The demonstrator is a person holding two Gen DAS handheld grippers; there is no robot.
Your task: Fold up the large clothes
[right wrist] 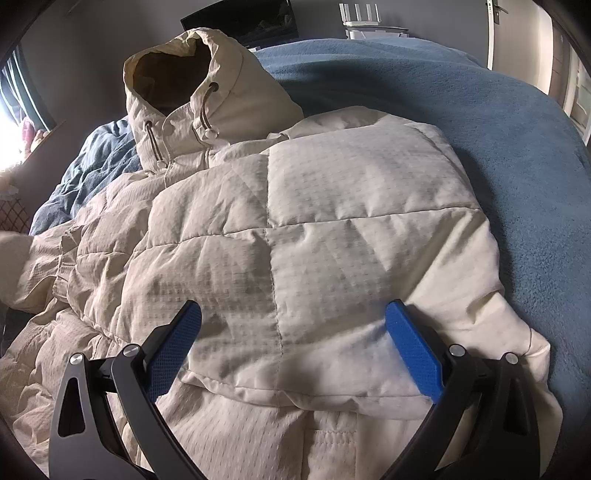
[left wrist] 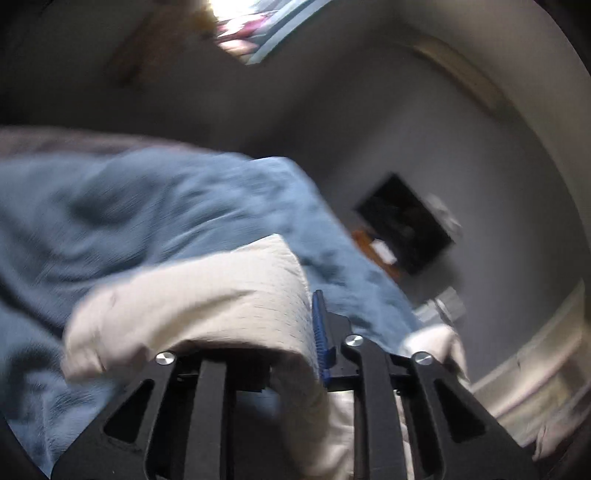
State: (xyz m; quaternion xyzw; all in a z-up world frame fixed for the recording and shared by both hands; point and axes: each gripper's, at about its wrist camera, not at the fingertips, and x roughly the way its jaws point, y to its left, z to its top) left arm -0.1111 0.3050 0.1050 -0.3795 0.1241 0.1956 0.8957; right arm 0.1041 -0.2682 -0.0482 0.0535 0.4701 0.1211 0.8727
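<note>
while left jaws pinch the jacket (left wrist: 229,306), right jaws spread above it

Blue blanket (right wrist: 480,122) spread over bed; dark screen (left wrist: 406,223) on grey wall (left wrist: 480,166); white router (right wrist: 358,14).

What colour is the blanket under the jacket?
Blue. The blanket shows best in the right wrist view, beneath the cream jacket.
</note>
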